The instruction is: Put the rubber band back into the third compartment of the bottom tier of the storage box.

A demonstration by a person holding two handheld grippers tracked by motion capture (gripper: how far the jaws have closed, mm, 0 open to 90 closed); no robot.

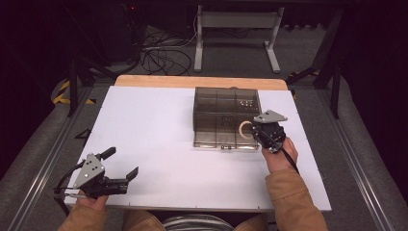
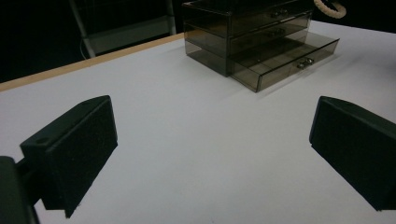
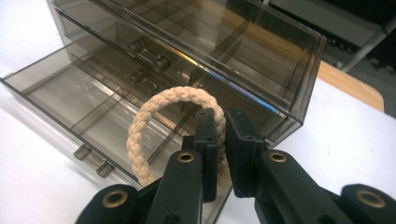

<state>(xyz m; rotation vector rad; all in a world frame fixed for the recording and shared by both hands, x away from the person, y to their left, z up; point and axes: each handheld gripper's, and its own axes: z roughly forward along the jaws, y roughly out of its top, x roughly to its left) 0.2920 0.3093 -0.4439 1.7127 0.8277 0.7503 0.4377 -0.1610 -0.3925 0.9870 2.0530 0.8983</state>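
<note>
Right of centre in the high view, the right gripper [image 1: 256, 128] has its fingers pinching a cream braided rope ring [image 1: 245, 129] over the smoky clear drawer box [image 1: 226, 103] on the white desk [image 1: 159, 125]. In the right gripper view the ring [image 3: 154, 116] loops up from the nearly closed fingers [image 3: 206, 140], above the bottom drawer [image 3: 60, 88], which is pulled out. At lower left of the high view, the left gripper [image 1: 122, 163] rests near the desk's edge with its fingers [image 2: 74, 149] spread wide and nothing between them.
</note>
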